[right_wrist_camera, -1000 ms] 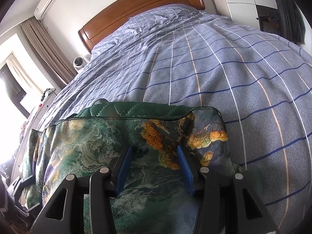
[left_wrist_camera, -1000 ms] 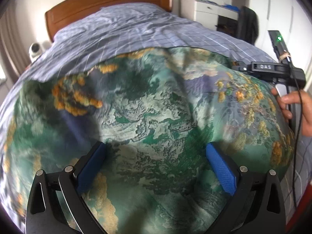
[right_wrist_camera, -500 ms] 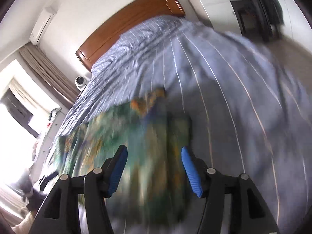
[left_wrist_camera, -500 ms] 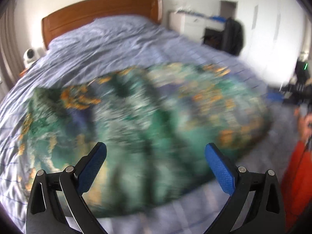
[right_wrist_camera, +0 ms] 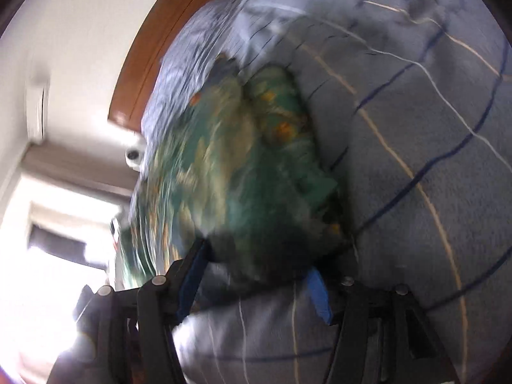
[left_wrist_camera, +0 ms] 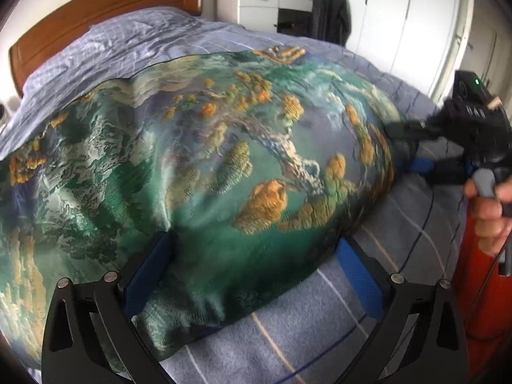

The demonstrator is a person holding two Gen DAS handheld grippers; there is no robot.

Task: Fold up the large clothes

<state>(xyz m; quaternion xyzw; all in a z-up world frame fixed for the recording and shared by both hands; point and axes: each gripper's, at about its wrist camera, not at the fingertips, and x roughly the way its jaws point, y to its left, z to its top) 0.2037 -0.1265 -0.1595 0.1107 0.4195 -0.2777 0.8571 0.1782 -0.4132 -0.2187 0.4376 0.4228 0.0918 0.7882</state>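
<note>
A large green garment (left_wrist_camera: 204, 166) with orange and white landscape print lies spread on the bed. My left gripper (left_wrist_camera: 252, 265) is open, its blue fingers (left_wrist_camera: 358, 275) straddling the garment's near edge, which bulges between them. My right gripper (left_wrist_camera: 412, 153) shows at the garment's right edge in the left wrist view, held by a hand. In the blurred, tilted right wrist view the right gripper (right_wrist_camera: 256, 275) is open with the garment's (right_wrist_camera: 243, 172) corner between its blue pads.
The bed has a blue checked cover (left_wrist_camera: 400, 224) and a wooden headboard (left_wrist_camera: 96, 12). A white dresser (left_wrist_camera: 256, 3), a dark chair (left_wrist_camera: 329, 16) and white wardrobes (left_wrist_camera: 416, 16) stand beyond. A window (right_wrist_camera: 57, 233) and a small camera (right_wrist_camera: 134, 156) lie left.
Both grippers pulled back from the garment, then came in again at its near and right edges. The right wrist view has rolled sideways and is blurred. The garment now lies spread wider.
</note>
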